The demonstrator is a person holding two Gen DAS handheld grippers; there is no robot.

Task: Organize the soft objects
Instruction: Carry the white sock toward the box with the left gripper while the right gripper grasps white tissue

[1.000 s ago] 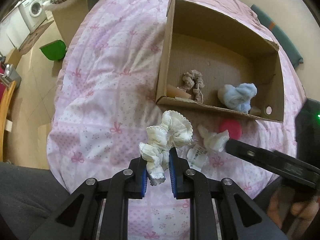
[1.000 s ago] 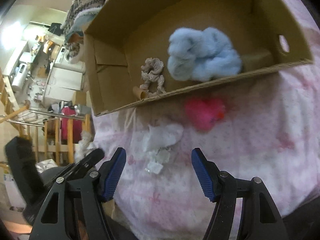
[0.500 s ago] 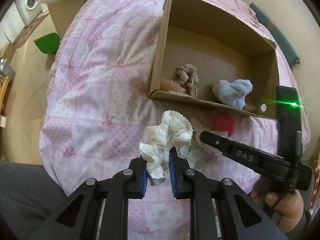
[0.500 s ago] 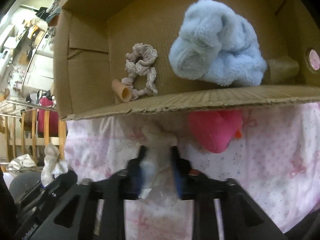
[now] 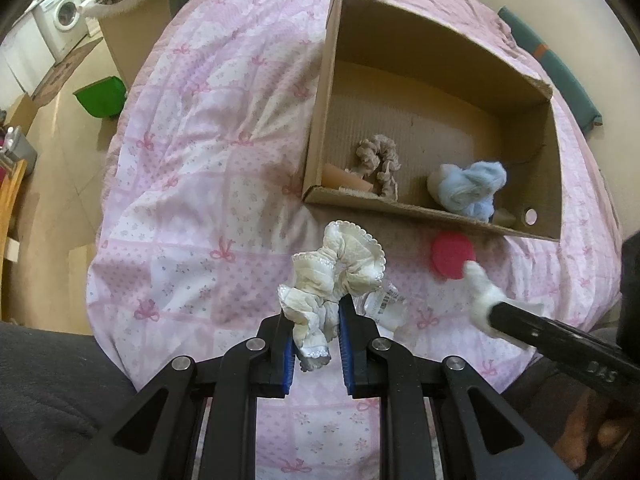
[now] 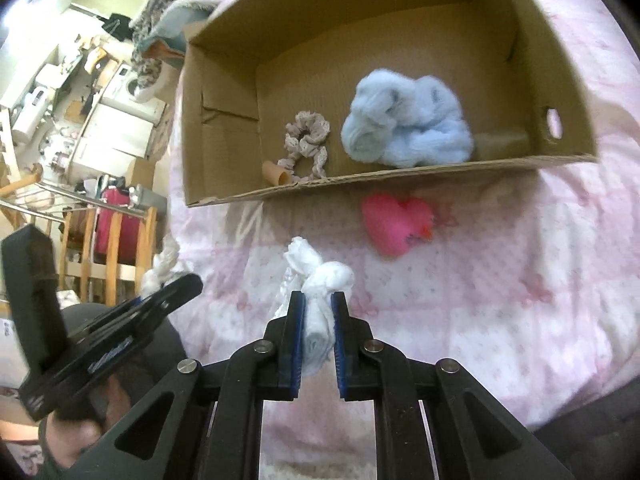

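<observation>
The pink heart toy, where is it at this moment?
In the right wrist view the pink heart toy lies on the pink quilt, just outside the near wall of the cardboard box, below the blue fluffy item.

Soft indoor light, fisheye-bent edges, dark corners, slight blur

Bed under a pink patchwork quilt (image 5: 192,168) with bow print, tan floor (image 5: 60,128) to its left, green bin (image 5: 102,98) on the floor, white washing machine (image 5: 66,12) in the far corner, cream wall (image 5: 560,12) behind, wooden railing (image 6: 112,248), cluttered worktops beyond.
</observation>
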